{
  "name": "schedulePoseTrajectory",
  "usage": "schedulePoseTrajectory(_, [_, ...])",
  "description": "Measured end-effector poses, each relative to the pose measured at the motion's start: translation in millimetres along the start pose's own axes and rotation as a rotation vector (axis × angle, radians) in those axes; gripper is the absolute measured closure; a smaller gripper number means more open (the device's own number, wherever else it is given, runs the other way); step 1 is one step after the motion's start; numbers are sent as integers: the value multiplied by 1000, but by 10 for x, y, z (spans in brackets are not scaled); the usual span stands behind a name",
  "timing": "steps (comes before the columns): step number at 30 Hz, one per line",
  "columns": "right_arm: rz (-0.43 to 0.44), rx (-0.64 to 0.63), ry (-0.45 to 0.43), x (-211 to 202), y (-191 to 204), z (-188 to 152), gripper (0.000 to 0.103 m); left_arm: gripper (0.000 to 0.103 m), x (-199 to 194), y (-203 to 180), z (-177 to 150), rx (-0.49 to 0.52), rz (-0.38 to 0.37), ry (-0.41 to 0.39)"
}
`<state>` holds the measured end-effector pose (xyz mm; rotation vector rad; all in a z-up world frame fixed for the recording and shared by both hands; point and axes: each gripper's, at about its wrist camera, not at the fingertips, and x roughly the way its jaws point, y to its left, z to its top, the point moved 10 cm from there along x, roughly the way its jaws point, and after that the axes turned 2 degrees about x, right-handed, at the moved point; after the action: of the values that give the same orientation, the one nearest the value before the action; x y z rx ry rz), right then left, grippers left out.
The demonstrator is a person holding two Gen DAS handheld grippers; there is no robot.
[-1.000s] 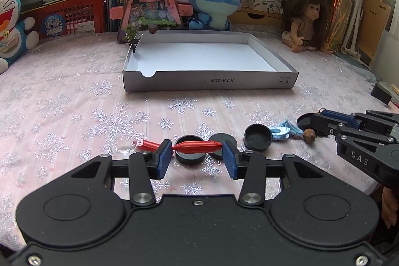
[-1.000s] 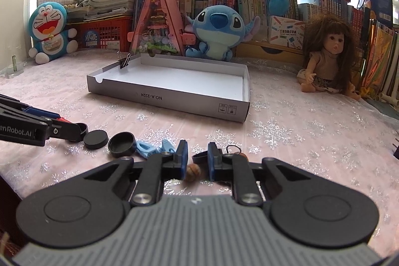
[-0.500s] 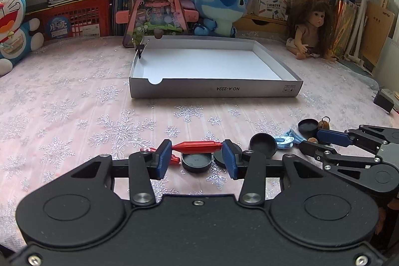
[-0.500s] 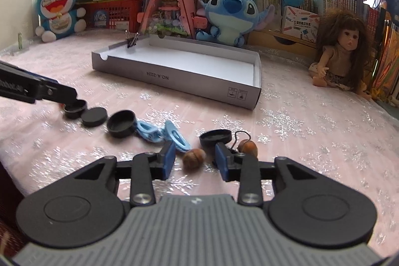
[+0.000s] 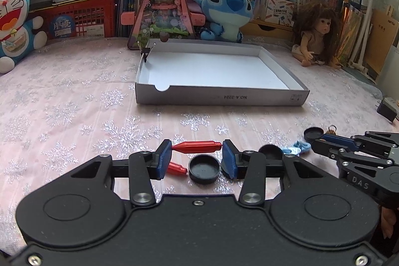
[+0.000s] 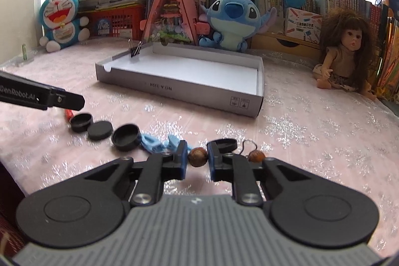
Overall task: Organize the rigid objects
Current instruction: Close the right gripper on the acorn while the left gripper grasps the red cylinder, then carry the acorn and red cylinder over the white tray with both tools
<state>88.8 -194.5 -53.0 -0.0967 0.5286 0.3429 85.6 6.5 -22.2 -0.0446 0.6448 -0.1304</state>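
My left gripper (image 5: 197, 156) is shut on a red metal capsule (image 5: 197, 146), held crosswise above the cloth. A second red capsule (image 5: 176, 168) and a black cap (image 5: 204, 168) lie below it. My right gripper (image 6: 197, 158) is shut on a brown wooden bead (image 6: 197, 157), lifted a little. A second bead with a wire hook (image 6: 256, 155), a small black cap (image 6: 225, 144), blue clips (image 6: 159, 143) and three more black caps (image 6: 126, 136) lie on the cloth. The white cardboard tray (image 5: 219, 99) stands beyond, with only a binder clip (image 5: 146, 52) on its rim.
Plush toys, a doll (image 5: 316, 34), a pink triangular toy house (image 5: 163, 9), books and red baskets line the back edge. A black adapter (image 5: 386, 111) lies at the far right. The left gripper's finger shows in the right wrist view (image 6: 66, 99).
Both grippers have risen from the cloth. The left one lifted the red capsule. The right one closed on the wooden bead and raised it.
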Motion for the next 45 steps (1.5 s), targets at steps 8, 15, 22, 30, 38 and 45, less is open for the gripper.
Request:
schedulePoseTrajectory(8, [15, 111, -29, -29, -159, 319, 82, 61, 36, 43, 285, -20, -16, -35])
schedulePoseTrajectory(15, [63, 273, 27, 165, -304, 609, 82, 61, 215, 70, 642, -67, -75, -7])
schedulePoseTrajectory(22, [118, 412, 103, 537, -407, 870, 82, 61, 534, 30, 933, -75, -105, 55])
schedulePoseTrajectory(30, [150, 505, 211, 979, -463, 1008, 82, 61, 1067, 64, 1143, -120, -102, 153])
schedulePoseTrajectory(38, [109, 468, 248, 1288, -433, 983, 81, 61, 1406, 73, 1054, -107, -48, 202])
schedulePoseTrajectory(45, [70, 440, 277, 1451, -450, 877, 81, 61, 1534, 86, 985, -88, -11, 213])
